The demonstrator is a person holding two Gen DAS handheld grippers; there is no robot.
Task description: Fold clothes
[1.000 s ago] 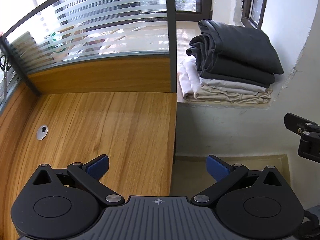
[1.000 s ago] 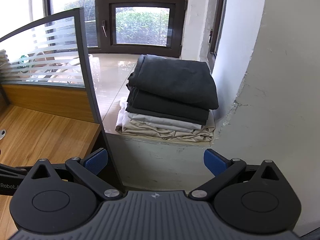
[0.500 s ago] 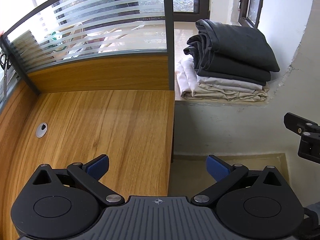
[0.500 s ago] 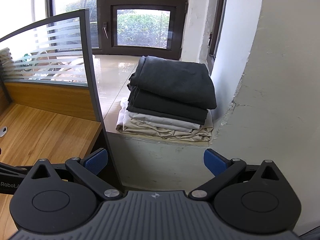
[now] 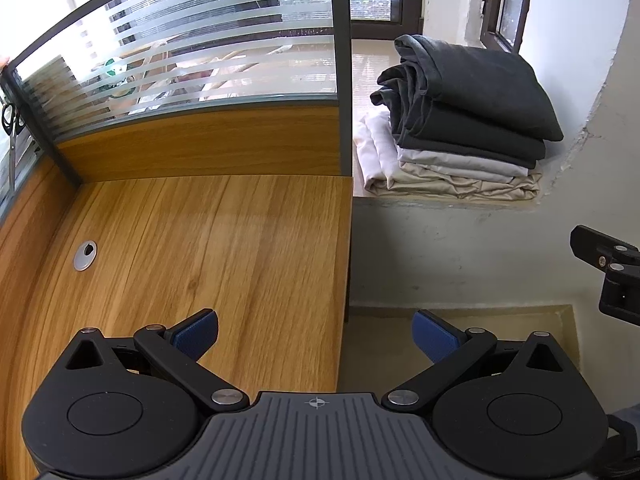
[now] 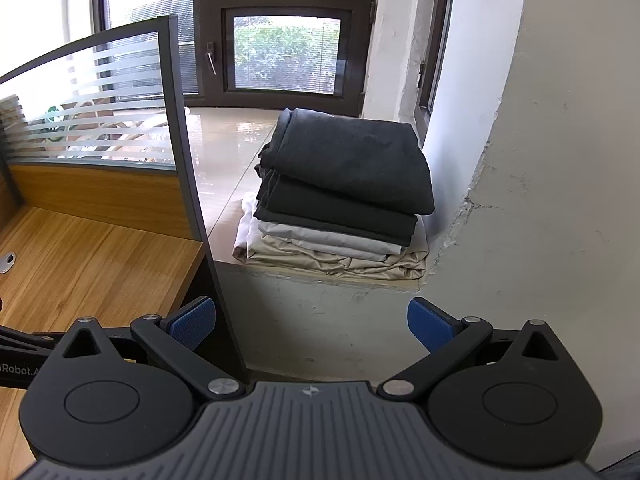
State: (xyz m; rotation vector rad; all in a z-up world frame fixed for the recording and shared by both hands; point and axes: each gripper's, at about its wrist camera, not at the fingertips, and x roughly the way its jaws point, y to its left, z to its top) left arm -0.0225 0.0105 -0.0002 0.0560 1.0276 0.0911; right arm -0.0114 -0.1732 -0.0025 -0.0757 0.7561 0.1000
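At the far left of the left wrist view a pair of scissors [image 5: 10, 128] hangs on the glass partition [image 5: 192, 52], and a round metal cable cap [image 5: 85, 255] sits in the wooden worktop [image 5: 224, 248], which fills the left and centre of the frame and carries no cloth at all. At the bottom of that frame the left gripper [image 5: 316, 336] hovers over the worktop's right edge, its jaws spread wide with nothing between the blue pads.

Moving right, past the partition's dark post, the stack of clothes [image 5: 460, 120] lies on the window ledge [image 5: 440, 202] in the upper right of the frame: dark grey garments on top, a pale grey one under them, beige cloth at the bottom. In the right wrist view the same stack [image 6: 344, 196] sits just right of centre, pushed up near the white wall [image 6: 540, 160]. The right gripper [image 6: 312, 322] points at it from below the ledge, jaws equally wide and holding nothing; it stands well apart from the pile.

Judging by the neat layers, these pieces look already folded and put aside. No loose garment shows anywhere in either view, so this part of the job seems finished; whether more clothes wait out of frame cannot be told.
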